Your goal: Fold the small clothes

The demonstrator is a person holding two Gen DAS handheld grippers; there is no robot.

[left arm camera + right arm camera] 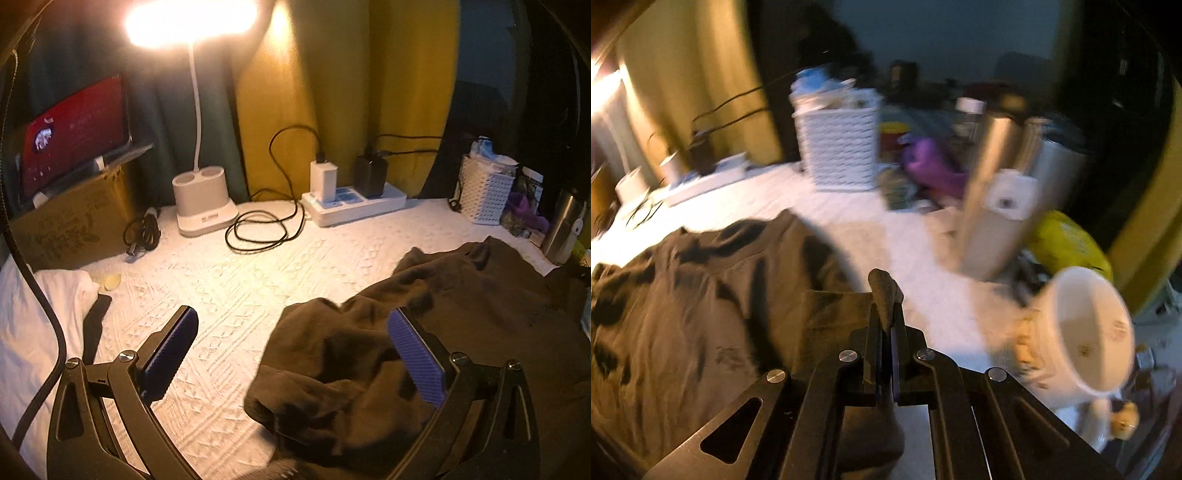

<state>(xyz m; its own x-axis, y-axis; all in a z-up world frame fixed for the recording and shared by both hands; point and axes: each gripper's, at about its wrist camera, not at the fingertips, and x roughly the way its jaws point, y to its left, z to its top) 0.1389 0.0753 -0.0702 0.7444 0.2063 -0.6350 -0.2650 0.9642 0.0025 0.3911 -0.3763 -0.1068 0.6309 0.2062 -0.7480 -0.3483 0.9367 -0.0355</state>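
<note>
Brown fabric fills the lower right of the left wrist view, a crumpled brown garment [424,332] spread over the white textured cover [240,295], and the left gripper [291,354] hangs above its near edge with jaws wide apart, one blue pad [173,350] over bare cover at lower left, the other over the cloth, neither pressing on anything. Over in the right wrist view, which is blurred, the right gripper [888,328] is clamped tight, and a pinched fold of the garment pokes up between its closed fingers at lower centre, the rest of the cloth running off to the left of the frame. At the back of the left view a lit desk lamp [203,192] glares at the top, a coiled black cable [262,229] beside its base, and a white power strip [354,203] sits just right of centre. A white lattice basket [842,147] stands at upper centre of the right view, a steel bottle [990,206] to its right, and a white mug [1086,332] sits at the right edge.
</note>
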